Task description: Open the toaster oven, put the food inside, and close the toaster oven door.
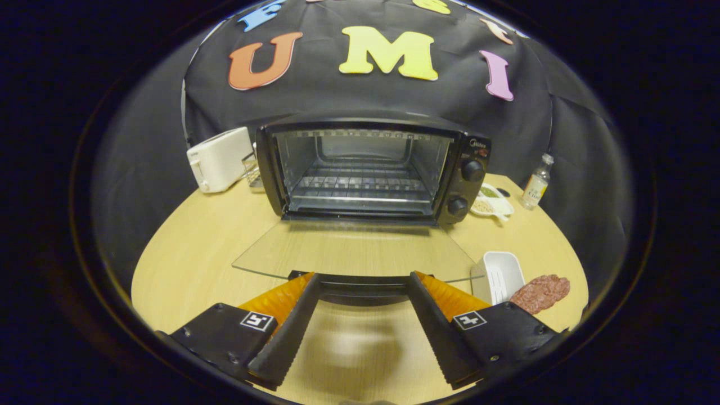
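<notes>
A black toaster oven [472, 185] stands at the back of the wooden table with its glass door [354, 250] folded down flat toward me. The cavity with its wire rack [360, 188] holds nothing. The door's dark handle [363, 286] lies between my fingertips. My gripper [363, 281] is open, its fingers spread wide at either end of the handle; I cannot tell whether they touch it. A reddish-brown meat patty [541, 292] lies on the table right of my right finger, beside a small white dish [499, 275].
A white toaster [218, 159] sits left of the oven on the wooden table [191, 253]. Right of the oven are a white divided dish of seasonings [490, 199] and a small clear bottle [536, 183]. The table's rounded edge curves close behind the patty.
</notes>
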### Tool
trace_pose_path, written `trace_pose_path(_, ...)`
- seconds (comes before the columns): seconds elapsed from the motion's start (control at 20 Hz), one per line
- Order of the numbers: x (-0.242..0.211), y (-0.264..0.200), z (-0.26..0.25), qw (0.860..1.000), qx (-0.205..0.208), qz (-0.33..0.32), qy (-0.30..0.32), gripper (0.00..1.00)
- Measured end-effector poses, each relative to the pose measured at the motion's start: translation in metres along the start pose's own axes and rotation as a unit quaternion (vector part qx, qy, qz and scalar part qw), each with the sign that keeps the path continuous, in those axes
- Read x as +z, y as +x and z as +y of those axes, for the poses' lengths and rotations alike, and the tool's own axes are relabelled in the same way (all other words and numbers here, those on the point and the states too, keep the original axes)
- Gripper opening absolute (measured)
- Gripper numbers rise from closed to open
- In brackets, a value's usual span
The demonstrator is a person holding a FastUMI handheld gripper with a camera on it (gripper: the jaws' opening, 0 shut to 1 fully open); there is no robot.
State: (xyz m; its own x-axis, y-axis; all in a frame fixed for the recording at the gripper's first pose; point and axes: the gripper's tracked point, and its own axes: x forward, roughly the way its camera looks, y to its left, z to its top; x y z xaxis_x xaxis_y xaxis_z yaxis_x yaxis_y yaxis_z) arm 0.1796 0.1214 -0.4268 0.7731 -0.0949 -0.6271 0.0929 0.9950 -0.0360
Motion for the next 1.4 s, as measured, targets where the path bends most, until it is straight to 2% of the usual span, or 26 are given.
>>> trace_pose_path(0.2,-0.024,0.014,-0.002,0.999,0.002,0.043,0.002,1.00)
trace_pose_path(0.45,-0.030,0.018,-0.002,0.999,0.003,0.048,0.000,1.00)
trace_pose_path(0.65,-0.016,0.005,-0.007,0.999,0.025,0.028,0.004,1.00)
trace_pose_path(0.75,-0.002,-0.009,-0.025,1.000,0.022,0.006,0.005,1.00)
trace_pose_path(0.95,0.025,-0.046,-0.086,0.999,0.000,-0.042,-0.005,1.00)
trace_pose_path(1.2,0.044,-0.084,-0.212,0.996,-0.057,-0.064,-0.005,1.00)
trace_pose_path(1.3,0.037,-0.085,-0.253,0.997,-0.059,-0.050,0.013,1.00)
trace_pose_path(1.4,0.026,-0.077,-0.279,0.998,-0.039,-0.030,0.026,1.00)
